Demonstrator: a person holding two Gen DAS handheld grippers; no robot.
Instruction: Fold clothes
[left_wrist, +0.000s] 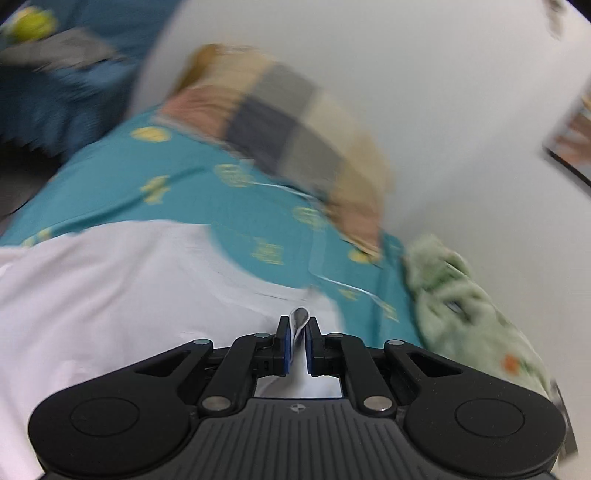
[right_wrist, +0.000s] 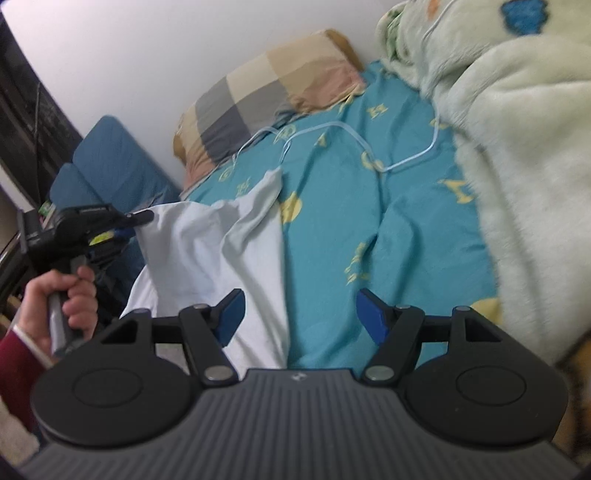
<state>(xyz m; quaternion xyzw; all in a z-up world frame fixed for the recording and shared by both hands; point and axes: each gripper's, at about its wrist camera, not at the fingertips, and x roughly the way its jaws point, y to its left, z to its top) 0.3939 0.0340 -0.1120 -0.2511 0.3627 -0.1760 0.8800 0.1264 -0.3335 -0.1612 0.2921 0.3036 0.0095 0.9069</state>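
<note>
- White cotton-like garment (right_wrist: 207, 254) lies on the left part of the bed, rumpled, with one corner drawn up and off to the left; its right edge falls along a fold in the sheet.
- Teal bed sheet (right_wrist: 332, 221) with yellow printed motifs covers the mattress beneath the garment.
- Left gripper (left_wrist: 298, 334): jaws closed on a doubled edge of the white garment; a small fold of the cloth stands up between the blue pads (left_wrist: 287, 341). The left wrist view is smeared by motion blur.
- From the right wrist view, the same left gripper (right_wrist: 142, 218) sits at the garment's left corner, cloth pulled taut toward it. A hand (right_wrist: 64, 299) grips its handle; a dark red sleeve (right_wrist: 14, 354) shows at the wrist.
- Right gripper (right_wrist: 301, 314): jaws wide apart, nothing between them. It hangs over the near end of the bed, its left pad over the garment's lower edge, its right pad over bare sheet. Contact with the cloth cannot be determined.
- Checked pillow (right_wrist: 266, 96) in beige, grey and pink lies at the head of the bed against the white wall (right_wrist: 147, 44).
- Pale green fleece blanket (right_wrist: 517, 155) is heaped along the right side of the bed, apart from the garment.
- Thin pale blue cable (right_wrist: 343, 127) trails across the sheet between pillow and blanket.
- Blue cushioned seat (right_wrist: 107, 162) stands beside the bed on the left.
</note>
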